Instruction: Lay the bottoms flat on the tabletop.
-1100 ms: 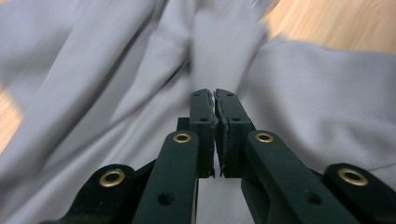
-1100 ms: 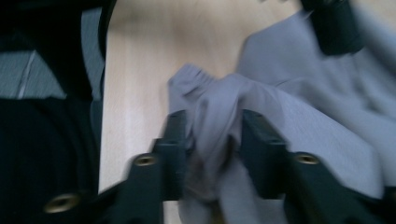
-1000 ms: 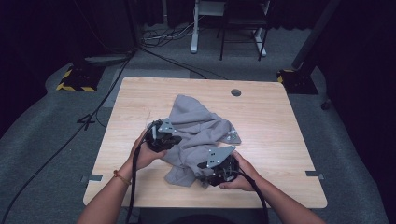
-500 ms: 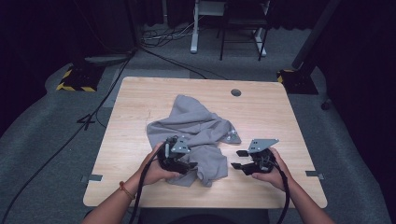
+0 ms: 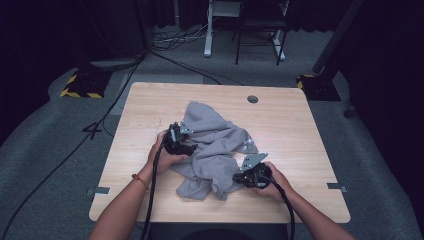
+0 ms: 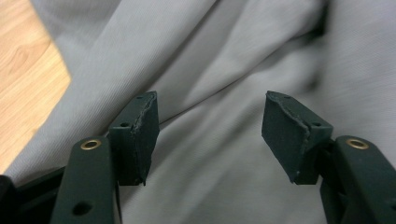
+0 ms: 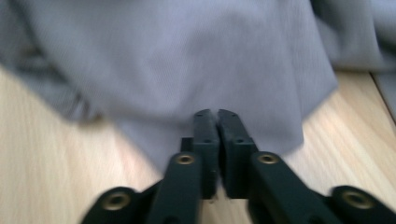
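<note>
left hand point(image 5: 162, 152): placed at the left edge of the heap, with its gripper aimed to the right into the fabric.
left gripper point(image 5: 189, 148): jaws are set moderately wide and have just been opening. in the left gripper view point(image 6: 210, 126) nothing is held between them, and smooth folds lie behind the gap.
grey cloth point(image 5: 215, 145): found crumpled in the middle of the wooden table point(image 5: 300, 125), one lobe reaching toward the far edge and one toward the near edge.
right gripper point(image 5: 240, 178): jaws are pressed together and have just been closing. in the right gripper view point(image 7: 217, 116) the tips are seen at the cloth's point(image 7: 187, 56) near hem, just above bare wood. whether a ply is caught between them cannot be told.
step in hand (judged): the heap is being taken at two points so that it can be spread or straightened.
advice, left side: a single outer fold is best chosen, and the pads closed only once that fold is well inside the gap.
advice, right side: the hold is best tested by a slight lift. if the hem stays on the wood, the bite should be retaken deeper.
advice, both: the two sides are then drawn apart evenly and kept low, so that no layer is dragged off the table.
</note>
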A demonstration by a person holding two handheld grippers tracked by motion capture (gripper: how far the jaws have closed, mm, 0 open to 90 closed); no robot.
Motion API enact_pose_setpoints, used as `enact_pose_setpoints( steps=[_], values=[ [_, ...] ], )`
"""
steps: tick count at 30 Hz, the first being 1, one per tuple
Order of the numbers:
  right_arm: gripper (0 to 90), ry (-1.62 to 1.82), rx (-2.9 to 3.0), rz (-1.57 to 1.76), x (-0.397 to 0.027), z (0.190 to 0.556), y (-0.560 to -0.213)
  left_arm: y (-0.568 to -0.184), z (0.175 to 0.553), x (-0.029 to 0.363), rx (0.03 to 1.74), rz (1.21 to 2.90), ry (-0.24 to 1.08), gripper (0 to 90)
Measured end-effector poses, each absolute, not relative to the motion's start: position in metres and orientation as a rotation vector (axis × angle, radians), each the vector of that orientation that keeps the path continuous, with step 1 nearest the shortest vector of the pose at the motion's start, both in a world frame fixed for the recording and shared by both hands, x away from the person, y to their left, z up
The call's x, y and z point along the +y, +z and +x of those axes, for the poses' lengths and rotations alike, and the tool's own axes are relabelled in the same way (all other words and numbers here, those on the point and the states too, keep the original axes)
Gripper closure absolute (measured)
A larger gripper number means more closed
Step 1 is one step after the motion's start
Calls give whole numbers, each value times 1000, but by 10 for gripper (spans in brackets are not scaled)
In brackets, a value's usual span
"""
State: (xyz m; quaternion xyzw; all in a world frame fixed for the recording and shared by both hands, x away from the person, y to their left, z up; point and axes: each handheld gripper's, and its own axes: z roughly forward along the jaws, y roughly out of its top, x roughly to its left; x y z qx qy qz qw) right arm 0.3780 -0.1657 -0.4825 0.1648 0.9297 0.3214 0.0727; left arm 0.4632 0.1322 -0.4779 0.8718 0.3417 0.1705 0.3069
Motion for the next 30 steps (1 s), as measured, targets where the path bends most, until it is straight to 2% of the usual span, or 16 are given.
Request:
enact_pose_setpoints(
  steps=[3,8,9,14,16,18,20,23,24,25,26,27,28,29,30],
  values=[
    [900,951,2808,488,-175,373,-480,-488,467,133,931,2343,463,398],
    [880,904,2782,596,-213,357,-480,-490,464,145,955,2303,410,400],
    [737,919,2761,612,-219,356,-479,-490,462,146,949,2304,396,401],
    [490,1050,2669,620,-208,367,-466,-491,450,147,909,2306,419,402],
    [466,1074,2657,595,-194,376,-464,-492,447,149,895,2304,414,400],
    [383,1089,2662,597,-182,389,-466,-494,446,153,893,2282,371,400],
    [341,1081,2686,602,-165,404,-473,-497,445,161,892,2243,333,397],
    [357,1080,2722,600,-156,408,-477,-499,444,164,881,2231,330,397],
    [486,1018,2749,561,-150,408,-482,-499,443,164,873,2230,332,397],
    [486,1018,2749,561,-150,408,-482,-499,443,165,874,2230,340,397],
    [609,982,2770,522,-149,404,-485,-499,443,165,872,2228,338,397],
    [609,982,2770,522,-149,404,-485,-499,443,165,869,2230,339,397],
    [761,968,2794,494,-152,400,-483,-499,444,165,863,2231,329,397],
    [761,968,2794,494,-152,400,-483,-499,444,165,866,2229,329,397],
    [858,950,2794,474,-157,394,-482,-499,443,166,870,2228,334,397]
  ],
)
